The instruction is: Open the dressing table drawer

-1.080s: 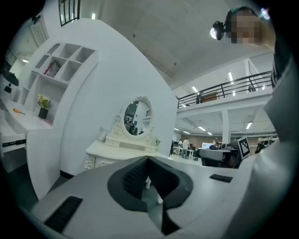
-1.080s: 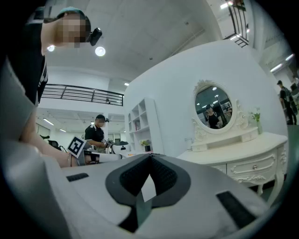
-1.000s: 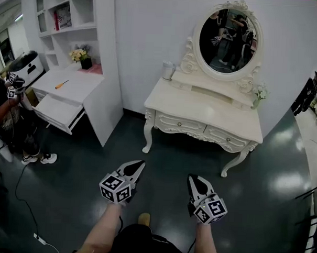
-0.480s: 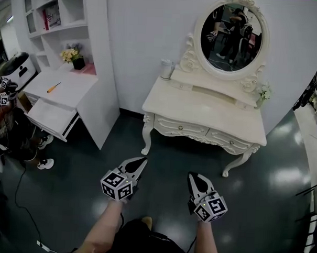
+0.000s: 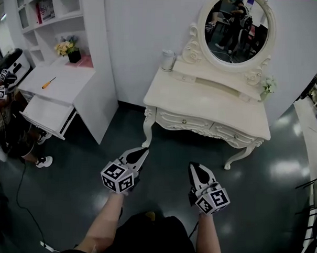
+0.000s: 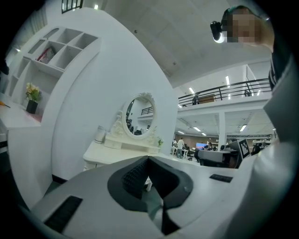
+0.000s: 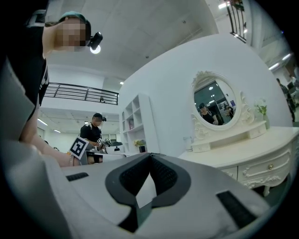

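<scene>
The cream dressing table (image 5: 212,107) stands upper right in the head view. Its carved left drawer (image 5: 184,121) and right drawer (image 5: 232,134) are both shut, each with a small knob. Low in the frame, well apart from it, the left claw (image 5: 144,150) and right claw (image 5: 193,166) are pinched closed and empty. The left gripper view shows a railed balcony (image 6: 224,91) that the head view lacks.

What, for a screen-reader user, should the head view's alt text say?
Seen from above, the left gripper and right gripper, both shut and empty, are held over dark floor short of a cream dressing table whose two drawers are closed. An oval mirror tops it.
</scene>
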### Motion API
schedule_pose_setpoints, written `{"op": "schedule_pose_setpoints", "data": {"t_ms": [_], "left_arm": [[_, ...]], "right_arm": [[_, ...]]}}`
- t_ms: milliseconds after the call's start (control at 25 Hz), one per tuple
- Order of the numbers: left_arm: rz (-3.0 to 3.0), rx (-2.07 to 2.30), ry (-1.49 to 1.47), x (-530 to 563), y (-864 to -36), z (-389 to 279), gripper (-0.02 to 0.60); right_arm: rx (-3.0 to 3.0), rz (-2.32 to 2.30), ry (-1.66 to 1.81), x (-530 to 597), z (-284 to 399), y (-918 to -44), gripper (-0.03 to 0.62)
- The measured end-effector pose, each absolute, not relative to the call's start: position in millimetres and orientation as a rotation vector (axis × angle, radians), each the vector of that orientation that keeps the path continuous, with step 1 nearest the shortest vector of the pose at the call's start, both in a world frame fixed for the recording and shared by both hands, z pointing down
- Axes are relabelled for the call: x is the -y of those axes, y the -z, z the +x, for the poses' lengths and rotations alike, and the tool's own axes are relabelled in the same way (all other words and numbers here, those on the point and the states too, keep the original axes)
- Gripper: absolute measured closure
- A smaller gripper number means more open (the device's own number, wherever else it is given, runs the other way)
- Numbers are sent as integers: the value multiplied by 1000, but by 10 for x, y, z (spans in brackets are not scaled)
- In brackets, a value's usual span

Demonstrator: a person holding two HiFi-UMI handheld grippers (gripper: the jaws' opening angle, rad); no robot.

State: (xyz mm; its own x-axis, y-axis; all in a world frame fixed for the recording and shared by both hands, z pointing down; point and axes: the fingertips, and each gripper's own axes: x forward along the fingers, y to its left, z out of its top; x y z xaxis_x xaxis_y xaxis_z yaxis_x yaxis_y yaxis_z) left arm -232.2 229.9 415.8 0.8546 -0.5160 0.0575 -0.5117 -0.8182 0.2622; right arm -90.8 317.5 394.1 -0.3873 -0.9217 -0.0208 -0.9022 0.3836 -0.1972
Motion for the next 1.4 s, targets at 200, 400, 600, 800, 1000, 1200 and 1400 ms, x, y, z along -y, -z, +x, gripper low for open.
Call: {"op": "schedule_pose_setpoints", "data": {"t_ms": [200, 400, 600, 800, 1000, 1200, 1400], "left_arm": [[2770, 782, 37, -2240, -4104, -2318, 581], [2769, 799, 44, -2110, -4113, -2326, 580], [2764, 831, 42, -1958, -4152, -2306, 580], [2755, 844, 37, -1705, -4179, -2189, 580], [2742, 840, 9, -1437, -4291, -1934, 581], [2730, 858, 24, -1052, -4294, -1647, 580], [2716, 861, 44, -692, -4275, -1329, 580]], "right_arm": [[-2486, -1673, 270, -3091, -869, -3949, 589], [-2481, -1670, 261, -2929, -847, -3959, 588], [-2487, -1649, 251, -2679, -792, -3988, 588], [-2502, -1613, 274, -2357, -689, -4010, 588], [-2510, -1610, 318, -2077, -429, -4154, 588], [-2498, -1607, 328, -1707, -90, -4177, 588], [-2529, -1607, 329, -1336, 182, -4180, 588]]}}
